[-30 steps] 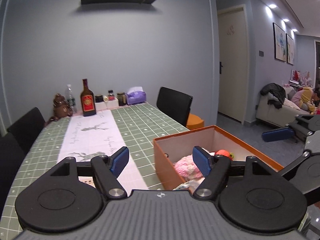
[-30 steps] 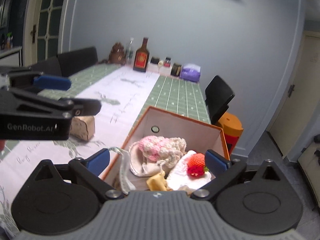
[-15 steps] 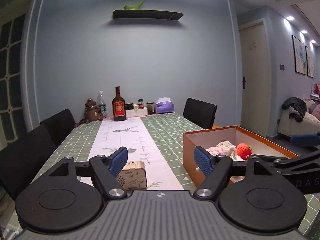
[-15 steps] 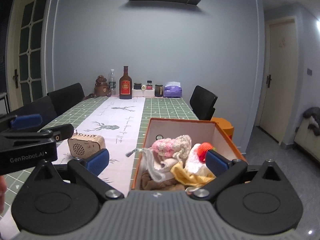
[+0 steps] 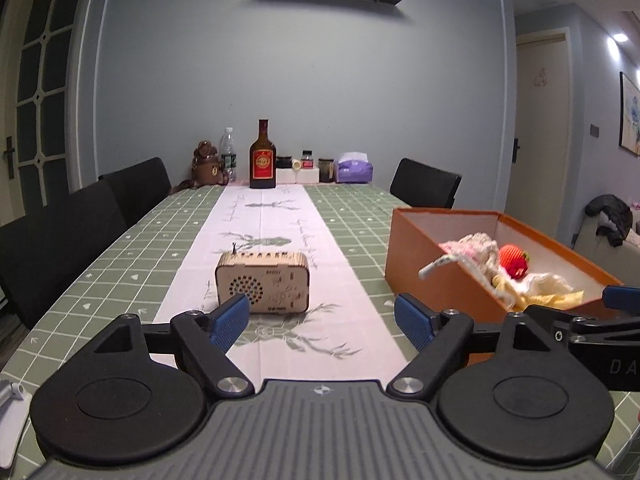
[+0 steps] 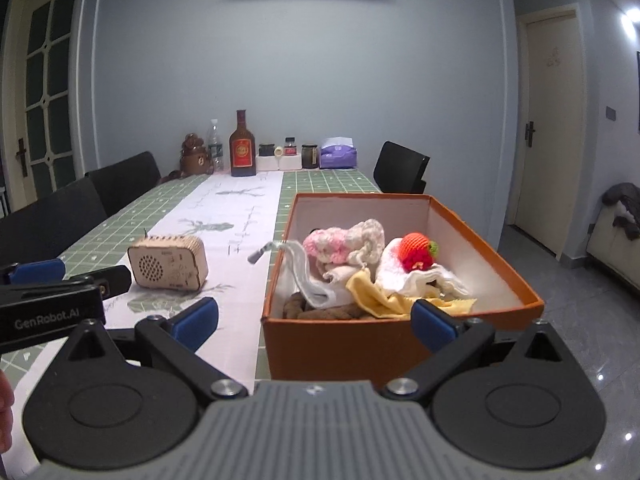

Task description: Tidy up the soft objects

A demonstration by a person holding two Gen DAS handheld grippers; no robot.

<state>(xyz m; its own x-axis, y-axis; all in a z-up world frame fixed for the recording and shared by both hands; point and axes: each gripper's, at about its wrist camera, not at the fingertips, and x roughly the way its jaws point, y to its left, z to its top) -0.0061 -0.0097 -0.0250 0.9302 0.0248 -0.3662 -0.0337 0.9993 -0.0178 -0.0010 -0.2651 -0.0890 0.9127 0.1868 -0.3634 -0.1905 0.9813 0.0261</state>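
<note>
Orange cardboard box (image 6: pixel 400 340) heaped with soft knitted things (image 6: pixel 360 244) sits on the table's right edge, straight ahead of the empty right gripper (image 6: pixel 314 318) with jaws spread wide, and right of the left gripper (image 5: pixel 322 320), likewise apart and empty.

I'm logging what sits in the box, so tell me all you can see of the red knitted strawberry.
The strawberry is a small crocheted ball, orange-red on top and deeper red below, with a green leaf tuft on its right side. It looks soft and intact. It rests on white cloth inside the box, toward the right, beside the pink knit. No tongs touch it.
</note>
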